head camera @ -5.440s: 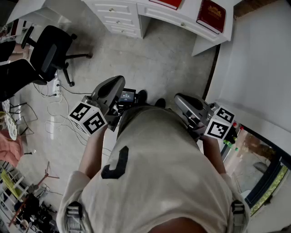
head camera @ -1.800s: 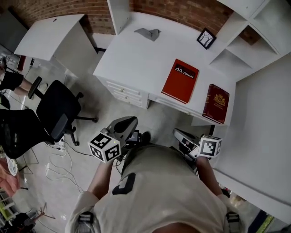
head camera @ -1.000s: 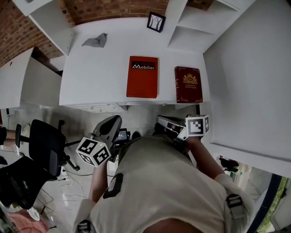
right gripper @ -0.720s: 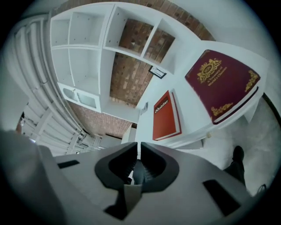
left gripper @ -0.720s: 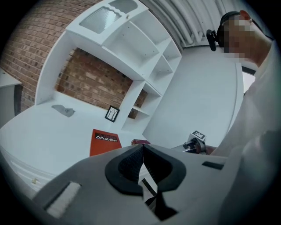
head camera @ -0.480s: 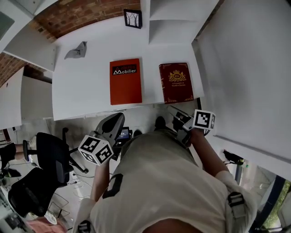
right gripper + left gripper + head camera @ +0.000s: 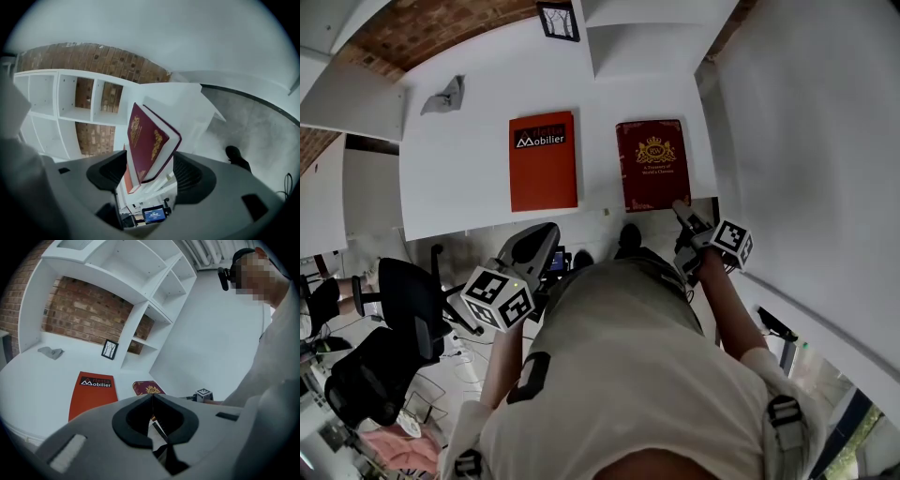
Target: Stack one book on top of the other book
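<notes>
Two books lie side by side on the white desk (image 7: pixel 455 192): an orange-red one (image 7: pixel 543 161) on the left and a dark red one with gold print (image 7: pixel 652 165) on the right. My right gripper (image 7: pixel 682 214) is at the dark red book's near right corner. Its jaws have just been opening; in the right gripper view the book's (image 7: pixel 147 140) near end stands between the open pads of that gripper (image 7: pixel 150 169), which do not press on it. My left gripper (image 7: pixel 548 232) hangs below the desk's front edge, shut and empty (image 7: pixel 151 398), facing both books (image 7: pixel 91 392).
A small framed picture (image 7: pixel 558 19) and a crumpled grey cloth (image 7: pixel 443 94) sit at the back of the desk. White shelving (image 7: pixel 647 42) rises behind the books and a white panel (image 7: pixel 806 141) closes the right side. A black office chair (image 7: pixel 403 309) stands on the left.
The person has stepped up to the desk. The right gripper reached forward to the dark red book's near edge; the left gripper followed and stays under the desk's edge.
</notes>
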`<state>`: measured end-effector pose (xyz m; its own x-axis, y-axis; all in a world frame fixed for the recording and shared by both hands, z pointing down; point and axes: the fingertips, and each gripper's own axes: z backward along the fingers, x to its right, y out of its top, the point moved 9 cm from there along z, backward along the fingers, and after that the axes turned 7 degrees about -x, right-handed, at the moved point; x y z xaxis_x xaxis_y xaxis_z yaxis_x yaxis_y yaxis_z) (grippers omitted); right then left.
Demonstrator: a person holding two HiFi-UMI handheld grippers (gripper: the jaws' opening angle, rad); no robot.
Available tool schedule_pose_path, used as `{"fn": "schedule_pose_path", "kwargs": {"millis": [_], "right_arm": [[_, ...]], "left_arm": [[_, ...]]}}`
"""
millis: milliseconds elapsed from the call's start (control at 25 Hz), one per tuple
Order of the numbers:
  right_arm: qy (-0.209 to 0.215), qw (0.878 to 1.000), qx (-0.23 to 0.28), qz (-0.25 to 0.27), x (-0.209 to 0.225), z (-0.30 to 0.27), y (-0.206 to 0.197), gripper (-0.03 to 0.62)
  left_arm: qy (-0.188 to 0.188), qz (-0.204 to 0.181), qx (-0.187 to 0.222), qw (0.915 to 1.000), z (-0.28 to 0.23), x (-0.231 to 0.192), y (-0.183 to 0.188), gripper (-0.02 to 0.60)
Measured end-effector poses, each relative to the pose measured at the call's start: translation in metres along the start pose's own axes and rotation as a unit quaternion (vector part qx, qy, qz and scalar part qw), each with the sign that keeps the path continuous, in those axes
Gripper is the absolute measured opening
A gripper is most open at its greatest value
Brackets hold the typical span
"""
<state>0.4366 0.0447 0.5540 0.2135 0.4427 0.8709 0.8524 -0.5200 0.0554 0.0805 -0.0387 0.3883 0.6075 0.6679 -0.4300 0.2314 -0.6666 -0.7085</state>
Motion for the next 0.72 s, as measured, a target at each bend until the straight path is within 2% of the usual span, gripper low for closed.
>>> {"fn": "schedule_pose_path", "kwargs": {"millis": [320,720], "right_arm": [[0.023,0.999,0.039,-0.025,0.039,-0.007,0.034,0.291],[0.126,0.992,-0.011,-0.013,0.056,-0.031,0.038,0.296]], "left_arm": [[0.058,-0.046,-0.023,0.9970,-0.014,0.007,0.012,0.005],[0.084,-0.058,-0.030,0.9943,-0.012,0.012,0.015,0.005]]}}
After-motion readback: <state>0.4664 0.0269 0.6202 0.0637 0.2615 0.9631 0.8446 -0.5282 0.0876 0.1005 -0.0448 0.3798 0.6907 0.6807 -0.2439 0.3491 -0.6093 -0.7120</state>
